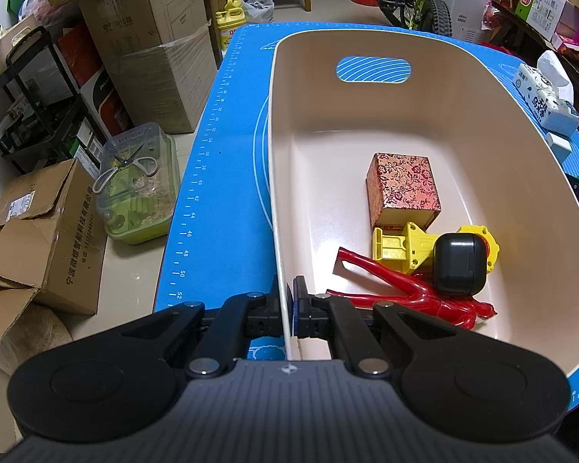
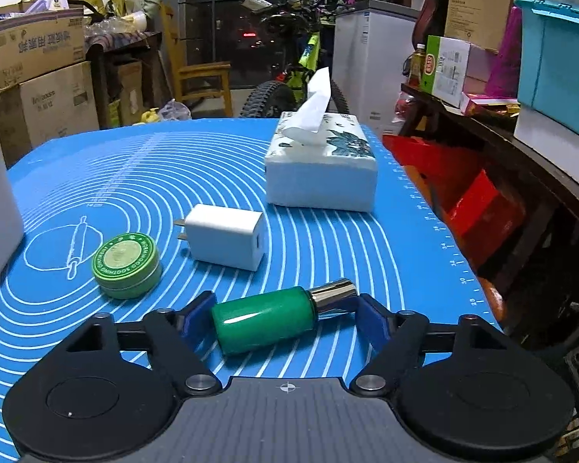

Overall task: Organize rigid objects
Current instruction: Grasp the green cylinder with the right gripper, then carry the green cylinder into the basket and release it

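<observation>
My left gripper point(image 1: 289, 301) is pinched on the near rim of the beige bin point(image 1: 482, 123). My right gripper point(image 2: 285, 318) is spread; the green bottle point(image 2: 266, 320) lies crosswise on the blue mat point(image 2: 366, 254) between its pads, chrome cap by the right pad. Can't tell if either pad touches.

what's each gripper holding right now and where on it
The left gripper is clamped on the side wall of the beige bin, at its rim. The right gripper holds nothing: its fingers straddle the green bottle without pressing it.
</observation>
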`<state>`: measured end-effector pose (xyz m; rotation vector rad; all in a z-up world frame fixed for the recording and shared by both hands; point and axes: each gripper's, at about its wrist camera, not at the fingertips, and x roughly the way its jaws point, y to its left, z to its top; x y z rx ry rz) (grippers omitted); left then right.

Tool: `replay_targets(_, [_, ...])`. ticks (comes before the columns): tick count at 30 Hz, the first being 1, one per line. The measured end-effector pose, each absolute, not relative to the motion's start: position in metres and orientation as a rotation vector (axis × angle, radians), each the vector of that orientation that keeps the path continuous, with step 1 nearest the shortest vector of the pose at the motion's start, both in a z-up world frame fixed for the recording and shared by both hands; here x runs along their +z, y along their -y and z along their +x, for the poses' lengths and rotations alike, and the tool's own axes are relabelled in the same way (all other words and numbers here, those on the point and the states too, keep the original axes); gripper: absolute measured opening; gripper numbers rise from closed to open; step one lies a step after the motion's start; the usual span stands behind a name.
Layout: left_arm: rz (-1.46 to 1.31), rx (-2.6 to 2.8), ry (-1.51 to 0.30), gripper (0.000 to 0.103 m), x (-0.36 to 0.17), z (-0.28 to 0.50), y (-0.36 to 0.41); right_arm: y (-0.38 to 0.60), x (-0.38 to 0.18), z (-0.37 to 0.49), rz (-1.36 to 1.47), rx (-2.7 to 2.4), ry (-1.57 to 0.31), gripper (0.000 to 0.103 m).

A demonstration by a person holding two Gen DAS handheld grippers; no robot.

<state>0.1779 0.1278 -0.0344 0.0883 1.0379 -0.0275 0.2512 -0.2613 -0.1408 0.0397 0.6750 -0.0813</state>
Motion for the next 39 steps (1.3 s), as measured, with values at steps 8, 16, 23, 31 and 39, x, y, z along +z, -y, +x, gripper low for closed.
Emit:
replay_targets(8, [0.088, -0.028, -1.038, 0.006, -0.035, 0.178, -0.128, 0.253, -0.14, 0.249, 0.005, -0.084, -0.656, 0.079])
replay_targets(16, [0.087, -0.027, -1.039, 0.006, -0.034, 0.178, -0.127, 0.239, -0.123, 0.237, 0.011, -0.04, -0.581, 0.079])
replay_targets(23, [0.088, -0.027, -1.039, 0.006, -0.034, 0.178, -0.127, 0.219, -0.083, 0.225, 0.022, 0.056, -0.472, 0.079])
replay_targets(31, [0.089, -0.026, -1.038, 0.006, -0.034, 0.178, -0.126, 0.172, -0.03, 0.219, -0.019, 0.214, -0.378, 0.079])
replay_targets(39, [0.089, -0.027, -1.038, 0.006, -0.034, 0.178, -0.127, 0.104, 0.002, 0.209, -0.078, 0.407, -0.339, 0.079])
